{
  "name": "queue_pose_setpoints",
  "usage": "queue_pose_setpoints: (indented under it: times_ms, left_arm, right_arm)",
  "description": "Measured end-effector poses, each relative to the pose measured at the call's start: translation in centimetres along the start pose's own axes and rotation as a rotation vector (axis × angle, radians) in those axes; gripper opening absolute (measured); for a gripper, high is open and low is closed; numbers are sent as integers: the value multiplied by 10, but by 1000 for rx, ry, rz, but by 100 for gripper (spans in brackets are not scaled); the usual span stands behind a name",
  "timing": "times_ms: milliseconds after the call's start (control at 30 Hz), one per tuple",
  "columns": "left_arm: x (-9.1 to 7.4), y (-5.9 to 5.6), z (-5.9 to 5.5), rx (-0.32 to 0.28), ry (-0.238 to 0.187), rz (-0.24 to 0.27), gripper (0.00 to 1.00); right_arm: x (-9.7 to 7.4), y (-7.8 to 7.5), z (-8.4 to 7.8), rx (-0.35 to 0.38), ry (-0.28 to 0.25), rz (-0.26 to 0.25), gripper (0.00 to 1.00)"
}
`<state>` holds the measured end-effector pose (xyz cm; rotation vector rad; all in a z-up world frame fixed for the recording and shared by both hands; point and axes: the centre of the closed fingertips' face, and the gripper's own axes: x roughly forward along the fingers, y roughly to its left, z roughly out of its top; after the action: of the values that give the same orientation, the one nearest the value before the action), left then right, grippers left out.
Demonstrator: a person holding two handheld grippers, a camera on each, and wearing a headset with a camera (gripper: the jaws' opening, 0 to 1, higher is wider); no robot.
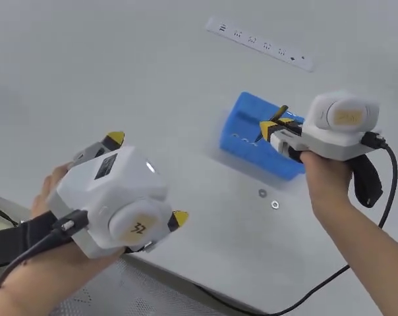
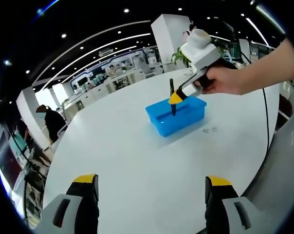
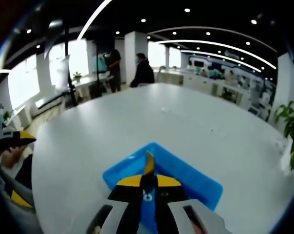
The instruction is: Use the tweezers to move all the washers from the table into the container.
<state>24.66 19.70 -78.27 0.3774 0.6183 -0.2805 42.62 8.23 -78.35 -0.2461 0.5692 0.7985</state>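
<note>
Desk [image 1: 120, 66], white, one. Blue container [image 1: 242, 105], one, open-topped, right of centre. Faint pale specks lie on its floor, too small to count. Right tongs [image 1: 273, 127], pressed together on the tweezers [image 1: 278, 113], one pair, hanging over the container. In the head view the tweezers' long axis runs from 1 o'clock down to 7 o'clock, tips low inside the container. Washers [image 1: 262, 193], two counted on the desk, close together and just outside the container's near wall. They lie at about 6 o'clock from the tweezer tips, so the coming move likely turns on lifting clear of that wall and drawing toward the person. The right hand is much the nearer. Left tongs [image 1: 147, 178], spread wide and holding nothing, sit well apart at 8 o'clock from the container. Power strip [image 1: 258, 43], one, lies at the far edge.
</note>
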Motion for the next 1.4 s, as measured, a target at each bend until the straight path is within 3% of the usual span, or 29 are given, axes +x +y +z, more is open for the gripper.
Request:
queue_pose_setpoints:
  times_ms: [367,800,1100,1400]
  left_arm:
    - [-3,-2,8,-15,-42,-15,95]
    - [-3,-2,9,-22,-46,-18,94]
    - [-3,-2,8,-21,-44,-18,94]
    - [-2,-5,6,0,-29,-24,94]
  right_arm:
    - [-39,7,23,10,-75,-6,5]
    - [-74,20,24,34,-121,-16,5]
    - [-85,29,10,47,-104,-8,5]
    - [-80,34,-24,68,-40,0,5]
